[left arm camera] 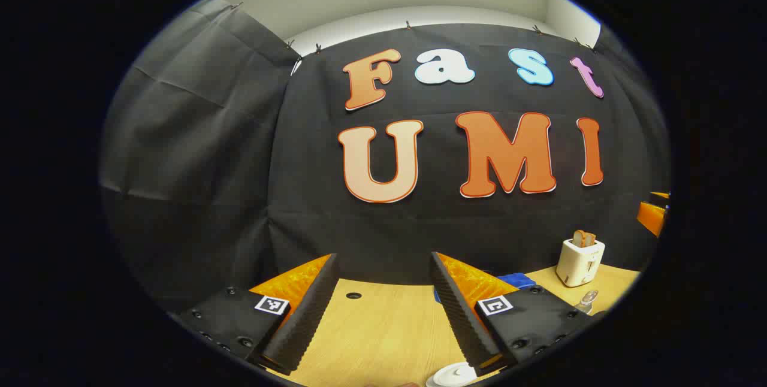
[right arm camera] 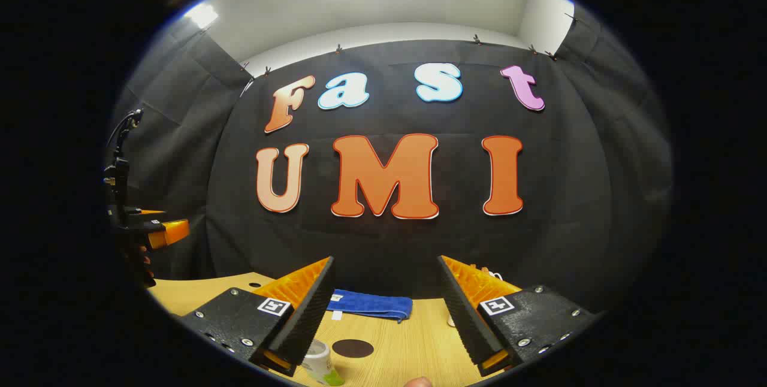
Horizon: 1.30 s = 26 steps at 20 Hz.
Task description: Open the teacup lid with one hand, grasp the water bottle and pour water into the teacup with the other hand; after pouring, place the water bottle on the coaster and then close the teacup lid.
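Note:
My left gripper (left arm camera: 383,258) is open above the wooden table (left arm camera: 383,333), with nothing between its fingers. Just below its right finger, the white rim and lid of the teacup (left arm camera: 454,375) peek in at the bottom edge. My right gripper (right arm camera: 384,261) is also open and empty. In the right gripper view, the water bottle's (right arm camera: 320,364) white cap and green label show beside the left finger. The dark round coaster (right arm camera: 353,348) lies just right of the bottle on the table. The left gripper (right arm camera: 160,231) is also seen far off at the left, held by a hand.
A white toaster (left arm camera: 580,262) with toast stands at the back right, a spoon (left arm camera: 586,300) lying in front of it. A folded blue towel (right arm camera: 371,304) lies along the black cloth wall. A small hole (left arm camera: 353,295) marks the tabletop.

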Motion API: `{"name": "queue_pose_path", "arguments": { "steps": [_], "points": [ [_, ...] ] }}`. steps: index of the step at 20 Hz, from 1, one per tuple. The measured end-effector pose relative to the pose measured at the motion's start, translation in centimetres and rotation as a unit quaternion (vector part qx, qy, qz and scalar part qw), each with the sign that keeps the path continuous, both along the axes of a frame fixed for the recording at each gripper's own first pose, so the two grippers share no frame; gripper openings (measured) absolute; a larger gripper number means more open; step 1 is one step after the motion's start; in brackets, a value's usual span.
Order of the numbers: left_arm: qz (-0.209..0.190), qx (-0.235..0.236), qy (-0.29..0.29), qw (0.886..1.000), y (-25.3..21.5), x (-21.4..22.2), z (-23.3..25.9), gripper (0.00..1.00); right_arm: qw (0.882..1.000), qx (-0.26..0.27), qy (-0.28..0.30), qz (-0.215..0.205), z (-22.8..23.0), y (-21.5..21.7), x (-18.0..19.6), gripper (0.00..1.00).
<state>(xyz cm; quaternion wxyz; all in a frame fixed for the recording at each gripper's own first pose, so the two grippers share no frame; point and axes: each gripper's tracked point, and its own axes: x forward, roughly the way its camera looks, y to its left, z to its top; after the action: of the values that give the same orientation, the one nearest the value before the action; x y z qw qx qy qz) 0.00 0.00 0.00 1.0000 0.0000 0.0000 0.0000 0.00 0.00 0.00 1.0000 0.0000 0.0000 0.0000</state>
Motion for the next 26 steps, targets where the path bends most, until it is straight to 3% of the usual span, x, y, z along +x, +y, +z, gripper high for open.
{"name": "queue_pose_path", "arguments": {
  "steps": [14,20,26],
  "points": [
    [-0.02,0.004,0.035,0.999,-2.5,-0.1,-2.4,0.99,1.0,0.005,0.005,0.028,-0.6,1.6,0.7,0.99],
    [-0.054,0.004,0.049,0.997,-4.4,-0.5,-4.9,0.99,0.998,-0.011,0.03,0.051,-3.3,3.2,0.5,0.99],
    [-0.1,0.006,0.079,0.992,-7.2,-1.7,-9.2,0.99,0.994,0.007,0.061,0.087,-6.5,4.4,-1.1,0.99]
  ]
}}
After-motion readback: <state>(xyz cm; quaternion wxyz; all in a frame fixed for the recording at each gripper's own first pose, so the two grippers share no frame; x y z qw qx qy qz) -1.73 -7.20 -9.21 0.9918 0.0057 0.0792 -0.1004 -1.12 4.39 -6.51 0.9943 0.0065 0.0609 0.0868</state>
